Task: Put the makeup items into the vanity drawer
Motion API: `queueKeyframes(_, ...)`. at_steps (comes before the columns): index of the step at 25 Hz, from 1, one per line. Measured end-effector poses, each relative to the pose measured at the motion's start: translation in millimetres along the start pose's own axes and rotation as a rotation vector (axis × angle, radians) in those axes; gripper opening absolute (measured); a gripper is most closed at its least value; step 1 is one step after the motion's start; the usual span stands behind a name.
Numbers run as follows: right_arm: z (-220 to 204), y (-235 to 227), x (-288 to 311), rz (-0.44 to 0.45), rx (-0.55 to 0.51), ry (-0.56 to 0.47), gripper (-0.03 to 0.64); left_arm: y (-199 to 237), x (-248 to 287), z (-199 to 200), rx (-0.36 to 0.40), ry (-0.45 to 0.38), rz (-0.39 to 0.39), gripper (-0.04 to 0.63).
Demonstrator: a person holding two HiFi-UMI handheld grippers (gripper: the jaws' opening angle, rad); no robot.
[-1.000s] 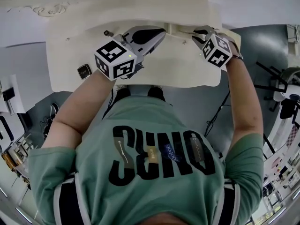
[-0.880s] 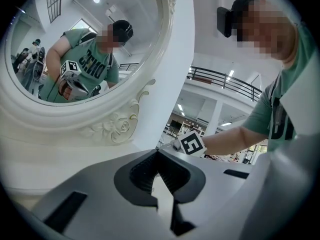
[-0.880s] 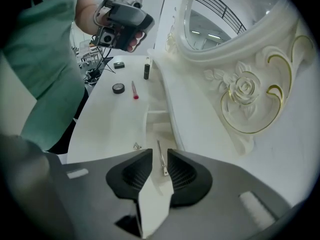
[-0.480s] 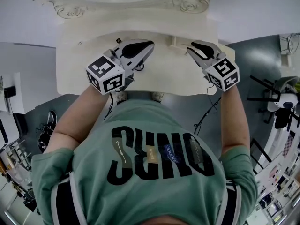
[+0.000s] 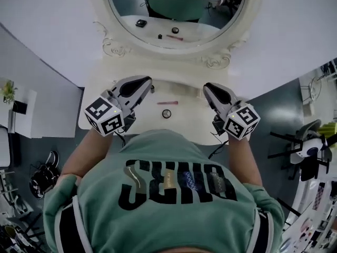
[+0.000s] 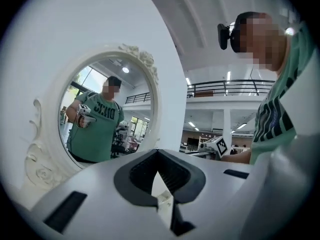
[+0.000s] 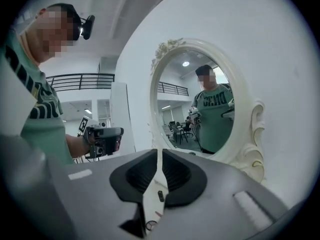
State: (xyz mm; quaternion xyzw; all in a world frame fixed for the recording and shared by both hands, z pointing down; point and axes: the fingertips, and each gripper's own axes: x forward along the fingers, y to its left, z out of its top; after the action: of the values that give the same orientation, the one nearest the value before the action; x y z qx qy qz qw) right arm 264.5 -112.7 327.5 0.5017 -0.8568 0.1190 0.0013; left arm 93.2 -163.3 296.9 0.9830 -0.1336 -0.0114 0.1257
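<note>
On the cream vanity top (image 5: 110, 107) lie a pink stick (image 5: 167, 103), a small round ring-like item (image 5: 166, 114) and a tiny dark item (image 5: 152, 89). My left gripper (image 5: 147, 81) hovers over the left of the top, its tips touching and nothing in it (image 6: 158, 153). On the right, my right gripper (image 5: 206, 87) points level at the mirror; its jaws have just been closing and stand a narrow slit apart with nothing between them (image 7: 159, 152). The pink stick (image 7: 157, 215) shows through that slit. The body hides the drawer.
An oval mirror in a carved cream frame (image 5: 118, 49) rises behind the vanity against a white wall. Its frame fills the left gripper view's left (image 6: 37, 149) and the right gripper view's right (image 7: 252, 134). Grey floor and cables lie around the vanity.
Both grippers have risen from the back of the vanity top and drawn apart. The head view has tilted up, so the mirror and the small items now show.
</note>
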Motion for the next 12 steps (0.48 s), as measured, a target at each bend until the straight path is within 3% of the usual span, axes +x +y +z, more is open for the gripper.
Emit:
queueKeyframes(5, 22, 22, 17, 0.026, -0.019, -0.039, 0.011, 15, -39, 25, 0.019, -0.064, 0.065, 0.003)
queueKeyframes(12, 24, 30, 29, 0.062, -0.028, -0.025, 0.009, 26, -62, 19, -0.014, -0.083, 0.125, 0.003)
